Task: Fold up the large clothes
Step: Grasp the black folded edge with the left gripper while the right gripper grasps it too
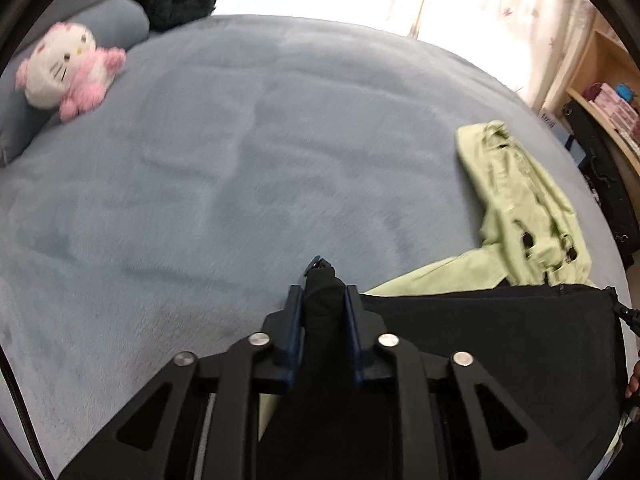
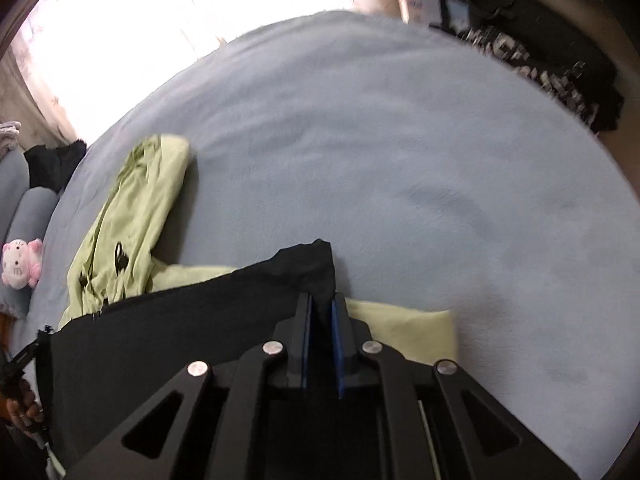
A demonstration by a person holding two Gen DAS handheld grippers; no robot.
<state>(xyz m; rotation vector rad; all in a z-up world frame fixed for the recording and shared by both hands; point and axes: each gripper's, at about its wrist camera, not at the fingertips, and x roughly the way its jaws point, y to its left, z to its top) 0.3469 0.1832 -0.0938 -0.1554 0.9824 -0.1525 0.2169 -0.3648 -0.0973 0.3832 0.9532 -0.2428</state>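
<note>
Left gripper (image 1: 320,296) and right gripper (image 2: 320,300) each clamped on a corner of the black garment (image 1: 500,344), probably to stretch one edge taut for folding. Held above the green jacket (image 1: 520,200), spread on the grey-blue bed (image 1: 240,152).

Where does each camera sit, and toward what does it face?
Left wrist: on the left gripper, facing forward over the grey-blue bed; its fingers clamp the black garment.
Right wrist: on the right gripper, facing across the bed; its fingers clamp the garment's other corner; a hand shows at left.
Shared: black garment, green jacket, plush toy.
</note>
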